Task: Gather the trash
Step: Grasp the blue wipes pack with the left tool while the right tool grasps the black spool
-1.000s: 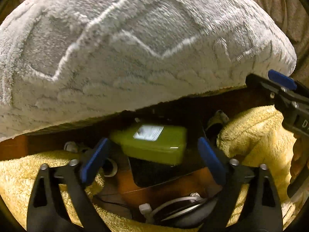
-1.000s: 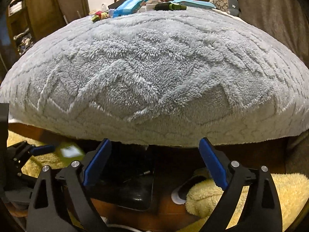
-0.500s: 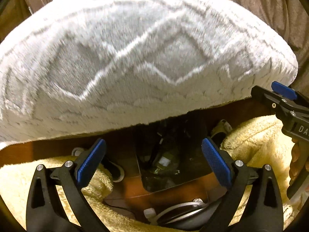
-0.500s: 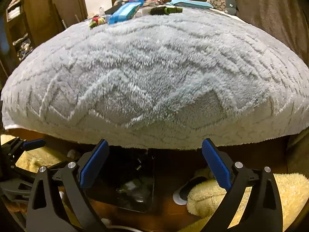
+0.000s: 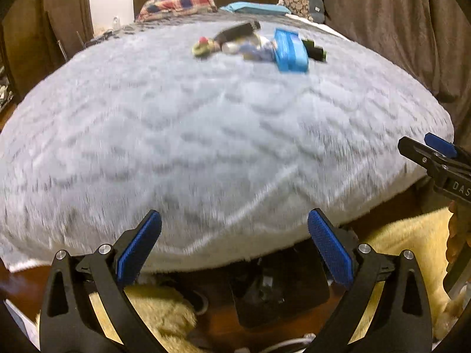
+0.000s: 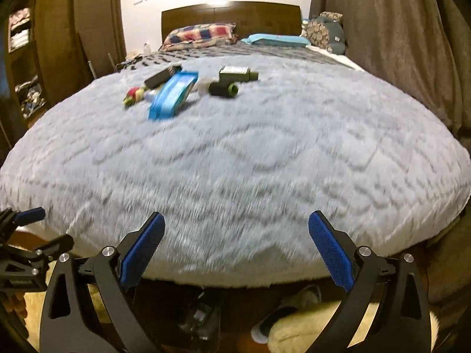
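A pile of trash lies far up the grey fluffy blanket (image 5: 206, 135): a blue box (image 5: 290, 51), a black flat box (image 5: 235, 31), a red-and-green wrapper (image 5: 203, 47) and dark green tubes (image 6: 234, 81). The blue box (image 6: 173, 95) also shows in the right wrist view. A black bin (image 5: 276, 291) with trash in it stands on the floor below the bed's foot. My left gripper (image 5: 234, 250) is open and empty above the bin. My right gripper (image 6: 235, 251) is open and empty beside it.
A yellow fluffy rug (image 5: 412, 235) lies on the wooden floor around the bin. A slipper (image 6: 282, 314) lies by the rug. Brown curtains (image 6: 397, 44) hang at the right. Pillows (image 6: 200, 36) and a wooden headboard (image 6: 232, 14) are at the far end.
A green box dropped from my left gripper into the bin. Both grippers then rose and tilted up, so the bed top and the trash pile came into view.
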A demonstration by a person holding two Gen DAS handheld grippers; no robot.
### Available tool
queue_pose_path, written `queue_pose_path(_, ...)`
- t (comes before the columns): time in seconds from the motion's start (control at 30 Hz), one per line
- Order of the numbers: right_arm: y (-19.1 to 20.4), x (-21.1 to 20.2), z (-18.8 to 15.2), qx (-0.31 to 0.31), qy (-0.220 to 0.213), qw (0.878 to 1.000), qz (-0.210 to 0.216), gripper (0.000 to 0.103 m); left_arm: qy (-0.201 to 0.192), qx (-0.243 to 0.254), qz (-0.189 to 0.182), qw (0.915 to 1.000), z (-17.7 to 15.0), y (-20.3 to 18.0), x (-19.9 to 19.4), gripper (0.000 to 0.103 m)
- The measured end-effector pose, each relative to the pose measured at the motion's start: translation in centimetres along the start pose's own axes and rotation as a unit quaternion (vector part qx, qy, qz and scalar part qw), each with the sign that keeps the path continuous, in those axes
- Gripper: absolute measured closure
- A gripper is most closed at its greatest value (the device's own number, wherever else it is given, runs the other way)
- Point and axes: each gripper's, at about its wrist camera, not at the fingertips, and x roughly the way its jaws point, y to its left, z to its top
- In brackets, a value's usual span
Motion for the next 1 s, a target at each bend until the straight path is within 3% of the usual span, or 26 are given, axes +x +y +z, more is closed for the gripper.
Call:
queue_pose_path(0.17,-1.7,2.3,3.3,0.012,-0.002,1.0,-0.007,0.005,-0.014,0.011,0.001,0.9999,1.4,-2.0,2.0,0.009)
queue_pose_path(0.47,-3.3,5.4,7.7,0.023,-0.002,0.998,-0.051,0.005,-0.021,0.017,-0.01,0.9996,7.5,-4.5,5.8,0.009)
queue_pose_path(0.87,-5.8,7.0,9.7,0.046,-0.004,0.997,-0.064,0.005,-0.019,0.031,-0.044,0.9984,14.3,-8.2,11.1,0.022)
queue_pose_path(0.9,-5.9,7.3,9.8,0.048,-0.001,0.997,-0.061,0.005,-0.016,0.031,-0.043,0.9985,14.6,-8.3,11.6,0.024)
queue_pose_path(1.0,-6.0,7.7,9.9,0.052,0.001,0.997,-0.055,0.005,0.002,0.032,-0.044,0.9985,15.2,-8.4,13.1,0.047)
